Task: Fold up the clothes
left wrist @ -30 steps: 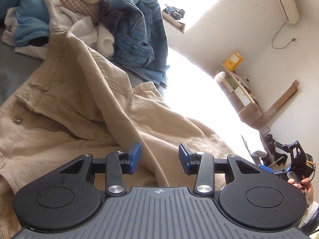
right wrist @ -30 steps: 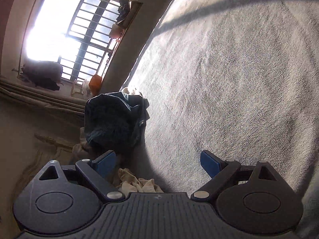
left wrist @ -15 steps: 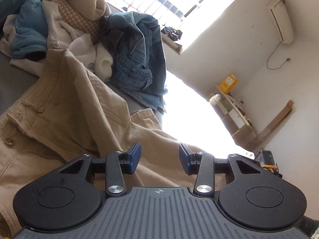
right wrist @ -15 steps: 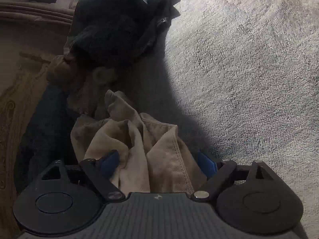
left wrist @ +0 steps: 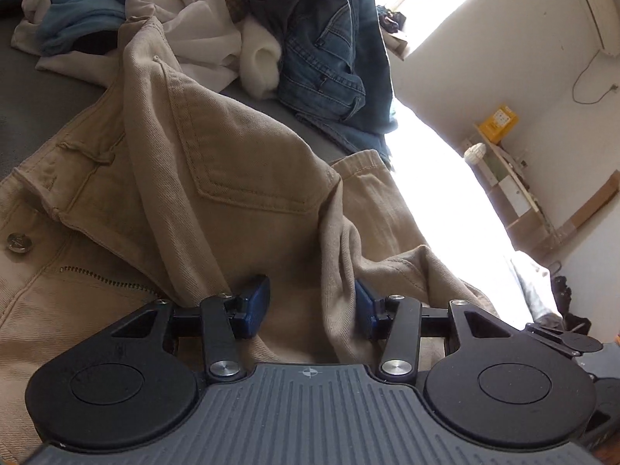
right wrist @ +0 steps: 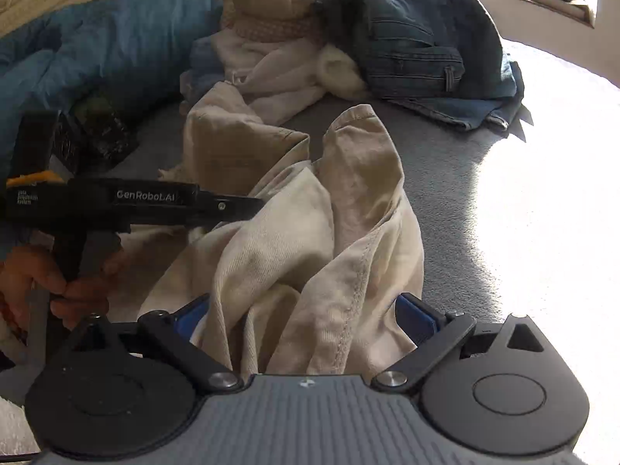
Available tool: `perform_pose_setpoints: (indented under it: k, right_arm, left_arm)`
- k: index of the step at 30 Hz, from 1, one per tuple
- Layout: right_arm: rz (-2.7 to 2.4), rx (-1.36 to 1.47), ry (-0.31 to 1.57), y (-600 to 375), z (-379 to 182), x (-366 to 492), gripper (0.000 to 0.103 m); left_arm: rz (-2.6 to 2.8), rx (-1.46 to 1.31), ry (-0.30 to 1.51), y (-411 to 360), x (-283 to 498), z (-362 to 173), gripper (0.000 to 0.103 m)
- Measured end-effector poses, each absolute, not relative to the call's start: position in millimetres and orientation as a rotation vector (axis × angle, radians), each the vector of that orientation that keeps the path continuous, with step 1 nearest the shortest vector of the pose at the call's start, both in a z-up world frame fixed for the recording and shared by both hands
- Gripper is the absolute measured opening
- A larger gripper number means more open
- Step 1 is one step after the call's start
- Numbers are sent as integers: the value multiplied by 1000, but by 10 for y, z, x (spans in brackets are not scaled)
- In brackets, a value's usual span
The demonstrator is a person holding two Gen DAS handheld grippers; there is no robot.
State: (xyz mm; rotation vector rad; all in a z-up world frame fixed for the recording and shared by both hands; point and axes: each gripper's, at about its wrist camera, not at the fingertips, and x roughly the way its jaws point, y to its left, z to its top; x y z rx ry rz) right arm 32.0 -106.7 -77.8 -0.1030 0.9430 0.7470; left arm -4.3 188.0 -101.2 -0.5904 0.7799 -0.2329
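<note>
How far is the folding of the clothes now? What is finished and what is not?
Nothing looks folded yet. In hand: the beige trousers lie crumpled, fly open, with fabric bunched between the open jaws of the left tool and the right tool; neither has clamped. Left: gripping and folding them, then the pile behind: blue jeans, white garments and others.

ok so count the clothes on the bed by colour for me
tan trousers: 1
blue jeans: 1
white or cream garments: cannot separate them, at least 1
light blue garment: 1
patterned beige piece: 1
total: at least 5
</note>
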Motion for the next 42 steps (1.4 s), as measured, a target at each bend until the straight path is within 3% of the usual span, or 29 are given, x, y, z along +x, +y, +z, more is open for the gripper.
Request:
perform_pose_setpoints:
  k: [7,13,16,17,19,20,21,27,35,42]
  right_arm:
    - [681,476,1067,-1713,-866,1251,100]
    - [648,450,1270,-1276,-1319,1837,94]
    - [639,405,1273,-1100,-1375,1894,93]
    - [636,390,1274,-1042,-1392,1911,84]
    - [634,319,1268,-1038,-1326,1839,54]
    - [633,285,1265,-1037,-1293,1803,17]
    - [630,316,1266,-1110,-1261,1763,9]
    - [459,392,1135,-1793,-808,1436,7]
    - [-153,534,813,-3947,188,468,8]
    - [-478,959,732,-4767,-405,-238,25]
  left_arm:
    - [-218,-605,776,1922,-122,-971,47]
    - [-226,-650,717,2138,-354,-875,47]
    - [-200,-710,671,2367,-524,-877,47]
    - [-186,-739,658,2446,-574,-888,47]
    - [-128,-820,637,2625,-656,-941,48]
    - [-103,-857,641,2688,-669,-987,48]
    - [-90,-902,646,2726,-666,-1041,48]
    - [-104,-978,657,2618,-518,-1134,48]
    - [-142,-867,673,2280,-370,-999,48]
    - [-156,-761,696,2033,-256,-901,48]
